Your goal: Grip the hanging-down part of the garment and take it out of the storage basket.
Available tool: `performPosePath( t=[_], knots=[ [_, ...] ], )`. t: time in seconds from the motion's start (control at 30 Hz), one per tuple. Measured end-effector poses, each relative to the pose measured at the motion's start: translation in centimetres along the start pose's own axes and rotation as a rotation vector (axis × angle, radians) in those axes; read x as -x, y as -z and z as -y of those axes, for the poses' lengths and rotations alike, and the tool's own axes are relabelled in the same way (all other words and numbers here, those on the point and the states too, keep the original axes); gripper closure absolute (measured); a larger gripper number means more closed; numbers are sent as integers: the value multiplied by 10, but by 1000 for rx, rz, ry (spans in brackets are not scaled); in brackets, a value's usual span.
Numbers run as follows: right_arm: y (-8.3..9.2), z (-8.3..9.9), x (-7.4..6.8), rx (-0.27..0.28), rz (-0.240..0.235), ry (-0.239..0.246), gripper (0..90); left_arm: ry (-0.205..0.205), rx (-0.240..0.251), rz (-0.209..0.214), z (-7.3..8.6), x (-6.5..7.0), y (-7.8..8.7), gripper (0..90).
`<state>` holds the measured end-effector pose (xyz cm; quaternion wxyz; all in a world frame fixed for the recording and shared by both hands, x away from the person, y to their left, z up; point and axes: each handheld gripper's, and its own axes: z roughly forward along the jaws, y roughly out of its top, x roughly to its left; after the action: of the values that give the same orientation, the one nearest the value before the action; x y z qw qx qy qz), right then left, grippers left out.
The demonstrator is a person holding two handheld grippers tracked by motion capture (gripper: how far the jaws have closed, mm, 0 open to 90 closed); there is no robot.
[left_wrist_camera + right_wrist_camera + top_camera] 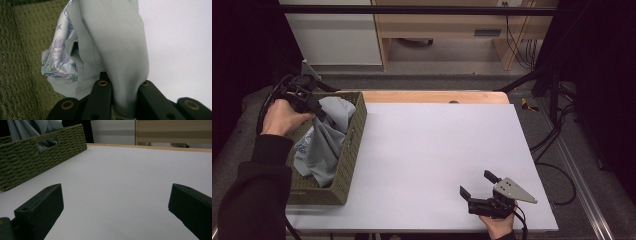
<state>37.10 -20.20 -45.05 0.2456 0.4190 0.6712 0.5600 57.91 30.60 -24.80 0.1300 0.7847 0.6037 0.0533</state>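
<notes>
The left gripper [319, 114] is clenched on a fold of the pale grey garment [324, 137], its jaws pinching a ridge of cloth that rises out of the woven olive basket [353, 145]. Most of the garment hangs below and in front of those jaws, down inside the basket, so the grip looks like a lift by one bunched edge to draw the cloth free. Just left of the jaws in the left gripper view a floral print [58, 58] shows on the fabric; it may be the inner face of the same garment, though the folds make that hard to settle. Well to the right, the right gripper [481, 185] rests low on the white table [437, 145], jaws released and spread wide with nothing between them, probably waiting to receive the cloth.
</notes>
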Motion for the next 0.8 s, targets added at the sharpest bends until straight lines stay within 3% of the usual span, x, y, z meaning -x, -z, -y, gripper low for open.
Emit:
performPosePath(
  t=[0.4, 0.8],
  knots=[
    [0, 0, 0, -6, -12, -6, 3, 2, 16, -3, 0, 3, 16, 864],
    [0, 0, 3, -10, -18, -9, 3, 0, 74, -43, -3, 9, 58, 866]
  ],
)
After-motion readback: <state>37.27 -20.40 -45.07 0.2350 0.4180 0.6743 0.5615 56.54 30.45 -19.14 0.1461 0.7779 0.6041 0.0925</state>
